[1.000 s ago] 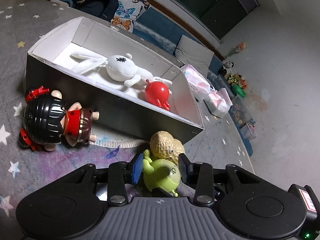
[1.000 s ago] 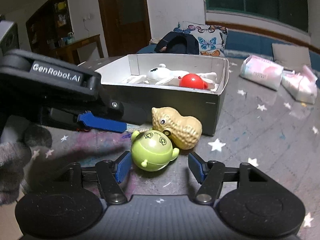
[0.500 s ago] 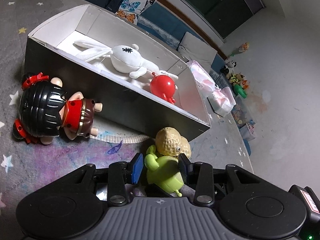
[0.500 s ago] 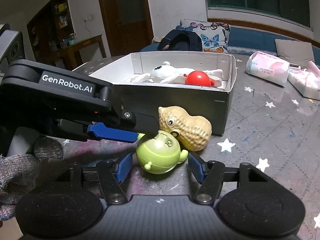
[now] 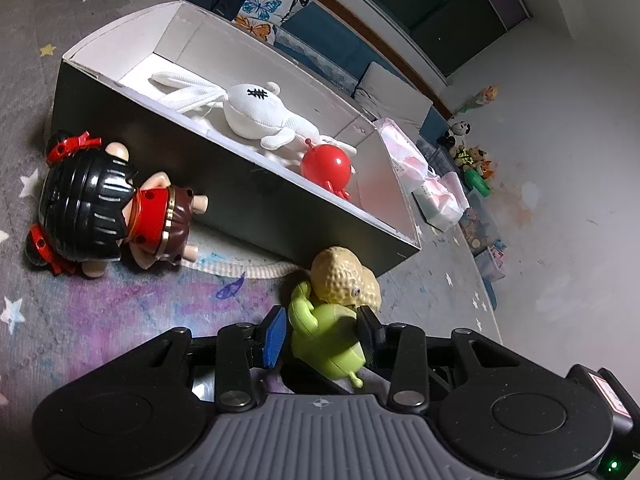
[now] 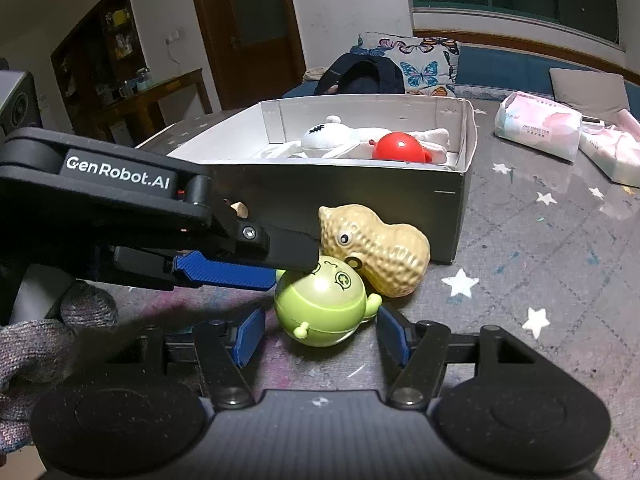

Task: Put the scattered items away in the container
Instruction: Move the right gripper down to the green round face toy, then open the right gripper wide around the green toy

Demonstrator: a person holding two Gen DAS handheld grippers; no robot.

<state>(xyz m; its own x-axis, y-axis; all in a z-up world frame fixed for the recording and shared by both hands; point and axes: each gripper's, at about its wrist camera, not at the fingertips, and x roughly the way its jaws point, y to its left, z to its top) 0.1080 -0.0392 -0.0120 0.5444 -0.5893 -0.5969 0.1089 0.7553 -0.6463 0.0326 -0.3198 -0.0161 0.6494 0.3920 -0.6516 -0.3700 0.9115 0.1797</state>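
Beside the box (image 6: 448,216), the left gripper (image 5: 320,330) clamps its fingers on the green toy (image 6: 320,304) for lifting; the right gripper (image 6: 320,334) brackets it, fingers released.

Box (image 5: 248,200): on the rug (image 5: 120,312)
In box: plush rabbit (image 5: 256,116), ball toy (image 5: 326,166) beside it
Before box: peanut toy (image 5: 344,280) touching round alien toy (image 5: 324,340)
Doll (image 5: 108,216): left, against box wall

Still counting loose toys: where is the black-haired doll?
In the left wrist view, the black-haired doll lies on its side at left, on the rug against the box's dark outer wall.
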